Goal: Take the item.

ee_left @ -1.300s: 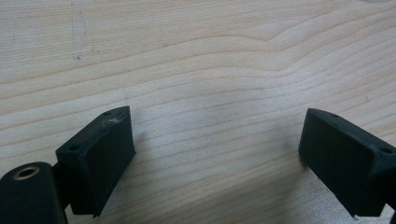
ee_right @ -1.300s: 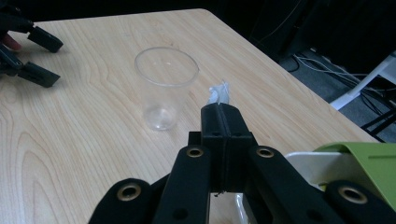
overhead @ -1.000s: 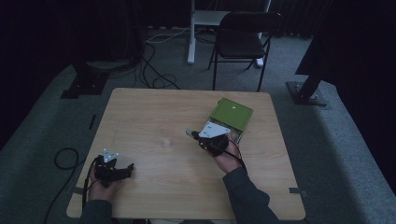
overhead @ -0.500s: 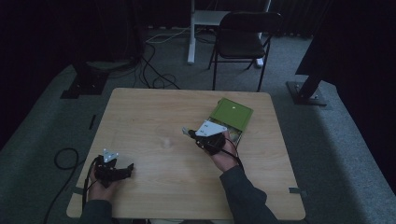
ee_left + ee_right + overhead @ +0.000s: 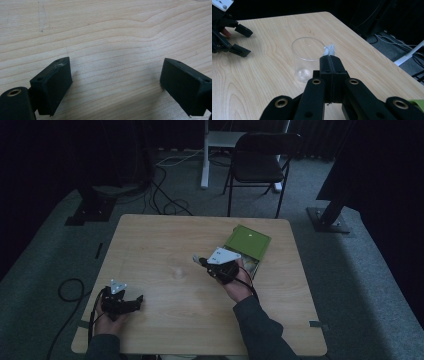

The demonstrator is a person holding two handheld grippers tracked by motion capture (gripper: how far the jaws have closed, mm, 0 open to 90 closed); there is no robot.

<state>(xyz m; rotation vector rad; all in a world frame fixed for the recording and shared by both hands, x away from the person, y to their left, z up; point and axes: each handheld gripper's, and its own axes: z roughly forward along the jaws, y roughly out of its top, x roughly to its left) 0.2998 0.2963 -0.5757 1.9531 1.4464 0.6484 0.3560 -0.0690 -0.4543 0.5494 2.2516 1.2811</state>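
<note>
High view first: we see the wooden table [image 5: 150, 245] with the left gripper [image 5: 131, 302] resting near its front left corner in the person's left hand [image 5: 107, 317], its jaws spread apart over bare wood. Toward the middle right, the right gripper [image 5: 196, 259] is held by the right hand [image 5: 239, 285], its tip pointing left toward a clear glass [image 5: 177, 270] that stands upright near the table's centre, just beside that tip. A green box [image 5: 248, 242] lies behind the right hand, near the table's far right edge. A dark folding chair [image 5: 260, 165] stands on the floor beyond the table. Left gripper view: we look down on wood grain [image 5: 112, 37], with the two black jaws wide apart and nothing between them. Right gripper view: our right gripper [image 5: 329, 58] has its jaws pressed together, and a small whitish scrap [image 5: 329, 50] is pinched at their tip; what it is we cannot tell. The clear glass [image 5: 308, 58] stands just beyond and beside the tip, empty as far as we can see. The left gripper [image 5: 243, 41] shows farther off at the upper left, jaws apart.
</note>
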